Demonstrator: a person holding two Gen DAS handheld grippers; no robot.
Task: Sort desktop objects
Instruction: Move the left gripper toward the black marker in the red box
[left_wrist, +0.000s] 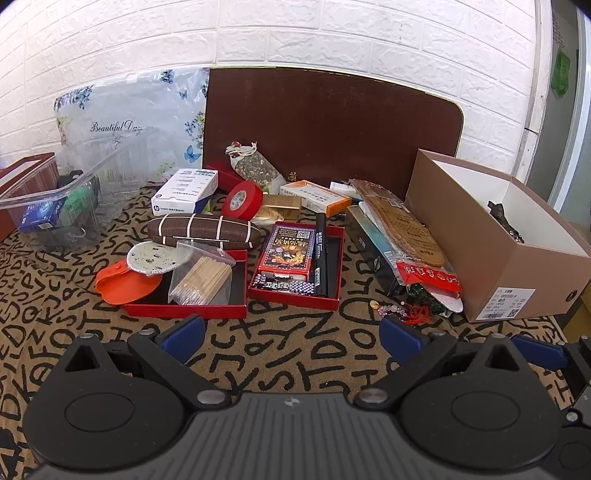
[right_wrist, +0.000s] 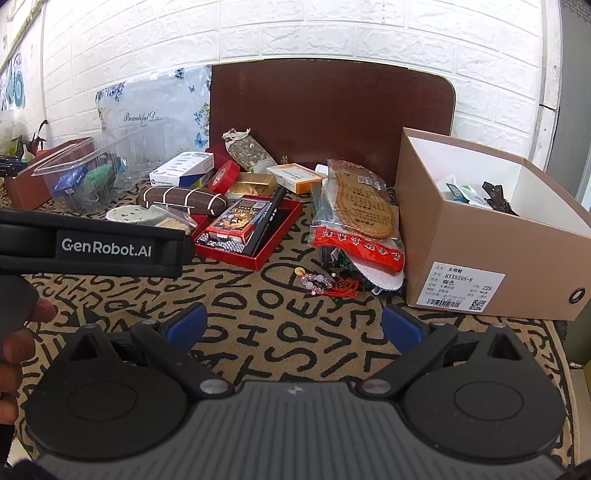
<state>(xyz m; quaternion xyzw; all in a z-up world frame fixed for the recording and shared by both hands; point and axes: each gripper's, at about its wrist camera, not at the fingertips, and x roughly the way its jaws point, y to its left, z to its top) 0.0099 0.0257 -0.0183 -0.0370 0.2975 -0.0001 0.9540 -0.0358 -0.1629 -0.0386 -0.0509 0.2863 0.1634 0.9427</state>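
I hold both grippers spread wide and empty above the desk's near edge: left gripper (left_wrist: 291, 338), right gripper (right_wrist: 293, 326). The bead charm with red tassel (right_wrist: 325, 282) lies loose on the letter-print cloth (right_wrist: 258, 332), near the desk's middle, just beside the bagged insoles (right_wrist: 364, 216) and the shoebox (right_wrist: 491, 251). It looks light, limp and slippery; I would pinch the bead cluster.

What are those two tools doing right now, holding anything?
Left tool: open, holding nothing, above the letter-patterned mat.
Right tool: open, holding nothing.
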